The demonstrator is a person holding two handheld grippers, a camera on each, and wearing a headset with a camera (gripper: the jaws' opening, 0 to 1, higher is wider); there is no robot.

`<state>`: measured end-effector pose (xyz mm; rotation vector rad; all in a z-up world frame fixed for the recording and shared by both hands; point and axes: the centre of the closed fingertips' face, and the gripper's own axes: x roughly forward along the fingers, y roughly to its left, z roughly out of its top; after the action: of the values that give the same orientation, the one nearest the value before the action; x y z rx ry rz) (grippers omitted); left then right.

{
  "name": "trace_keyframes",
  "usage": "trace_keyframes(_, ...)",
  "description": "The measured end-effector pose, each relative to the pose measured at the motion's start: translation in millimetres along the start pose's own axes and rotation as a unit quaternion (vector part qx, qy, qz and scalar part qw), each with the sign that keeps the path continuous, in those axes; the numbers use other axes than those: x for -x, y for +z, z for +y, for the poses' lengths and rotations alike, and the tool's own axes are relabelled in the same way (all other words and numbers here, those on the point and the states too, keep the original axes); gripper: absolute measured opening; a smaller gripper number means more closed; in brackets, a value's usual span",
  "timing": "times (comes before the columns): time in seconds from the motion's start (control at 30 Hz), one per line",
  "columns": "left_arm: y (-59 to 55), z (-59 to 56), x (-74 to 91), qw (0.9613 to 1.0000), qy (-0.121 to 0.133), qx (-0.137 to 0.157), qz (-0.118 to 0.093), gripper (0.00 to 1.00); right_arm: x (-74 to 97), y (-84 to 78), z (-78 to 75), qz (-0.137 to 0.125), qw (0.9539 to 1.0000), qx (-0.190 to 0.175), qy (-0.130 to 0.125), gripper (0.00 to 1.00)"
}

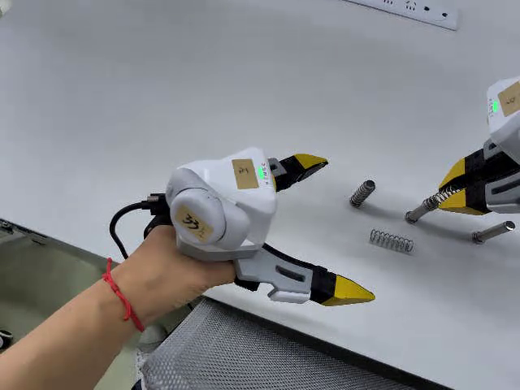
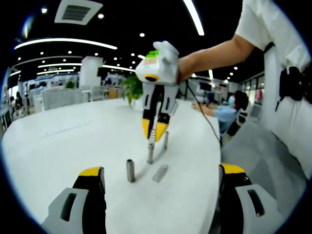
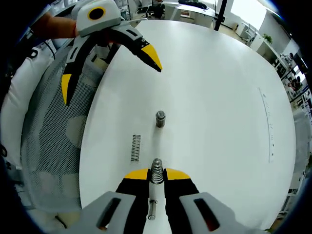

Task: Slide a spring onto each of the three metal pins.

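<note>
Three metal pins stand on the white table (image 1: 162,97). One pin (image 1: 362,192) (image 3: 160,118) (image 2: 130,170) wears a spring. On the middle pin (image 1: 417,213) (image 2: 150,155) a spring (image 1: 439,197) (image 3: 156,170) sits at the top, and my right gripper (image 1: 457,188) (image 3: 157,174) (image 2: 155,130) is shut on that spring. The third pin (image 1: 493,232) (image 2: 165,140) is bare. A loose spring (image 1: 392,240) (image 3: 136,147) (image 2: 160,173) lies flat between them. My left gripper (image 1: 333,227) (image 2: 161,173) (image 3: 109,66) hovers open to the left of the pins, holding nothing.
A white power strip (image 1: 406,10) lies at the table's far edge. Grey mesh (image 1: 244,349) (image 3: 53,122) sits below the near table edge, under my left hand. In the left gripper view a person's arm (image 2: 219,51) holds the right gripper.
</note>
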<state>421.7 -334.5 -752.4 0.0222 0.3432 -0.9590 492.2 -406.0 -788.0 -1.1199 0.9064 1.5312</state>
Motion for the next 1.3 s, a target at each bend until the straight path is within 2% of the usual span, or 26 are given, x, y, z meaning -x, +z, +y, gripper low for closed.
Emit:
trace_keyframes(1.03, 0.9, -2.9, 0.1, 1.0000, -0.003, 0.002, 0.000, 0.96, -40.0, -8.4, -1.3, 0.009, 0.9999, 0.005, -0.008, 0.13)
trace_keyframes(1.3, -1.2, -3.6, 0.4, 1.0000, -0.004, 0.001, 0.005, 0.96, -42.2, -8.4, -2.4, 0.005, 0.9999, -0.002, -0.012, 0.17)
